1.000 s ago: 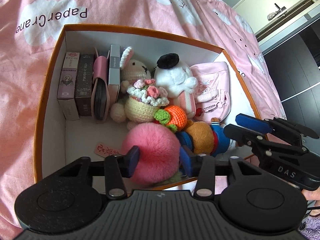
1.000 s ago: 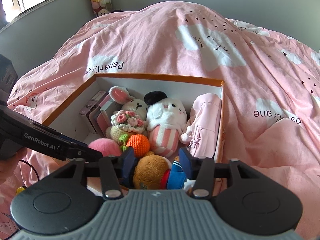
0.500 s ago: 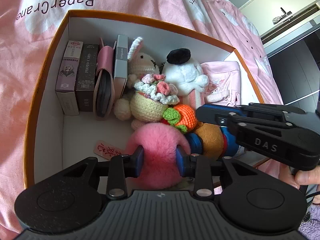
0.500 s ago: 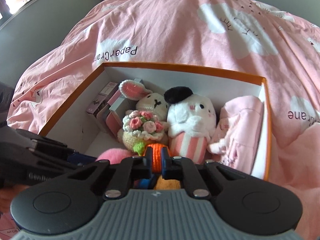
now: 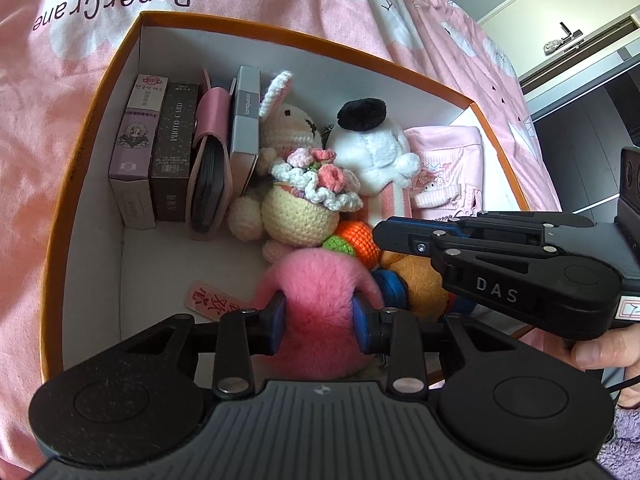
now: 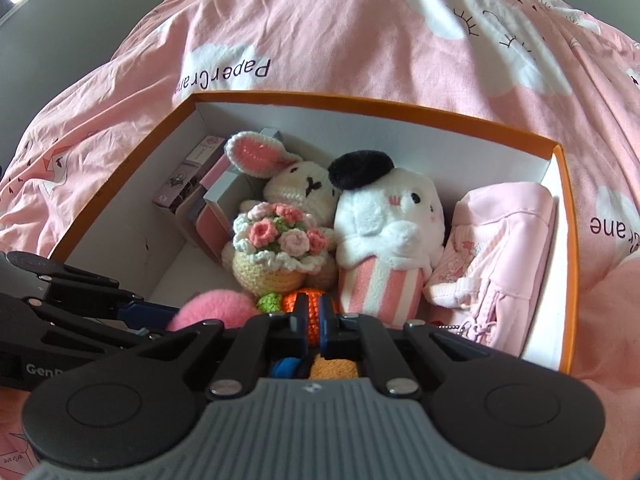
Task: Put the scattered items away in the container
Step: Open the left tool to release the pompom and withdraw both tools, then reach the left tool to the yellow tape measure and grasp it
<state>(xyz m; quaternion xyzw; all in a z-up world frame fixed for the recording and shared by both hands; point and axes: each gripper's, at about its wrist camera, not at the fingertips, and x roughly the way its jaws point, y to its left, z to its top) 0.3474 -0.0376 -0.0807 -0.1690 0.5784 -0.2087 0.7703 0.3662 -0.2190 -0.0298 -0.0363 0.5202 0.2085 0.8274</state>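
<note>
Firstly, left wrist view: left gripper (image 5: pixel 319 315) clamped on the pompom (image 5: pixel 320 280) over the box (image 5: pixel 100 92) on the bed (image 5: pixel 40 128); cards (image 5: pixel 154 148) line its left wall, bunny (image 5: pixel 290 128) and dog (image 5: pixel 372 148) stand mid-box; right gripper (image 5: pixel 384 234) crosses from the right. Right wrist view: right gripper (image 6: pixel 315 318), fingers together, above the carrot (image 6: pixel 310 306); whether it pinches anything cannot be told; pouch (image 6: pixel 504 256) sits at right.

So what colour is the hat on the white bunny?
Black. The hat on the white bunny shows best in the right wrist view.
</note>
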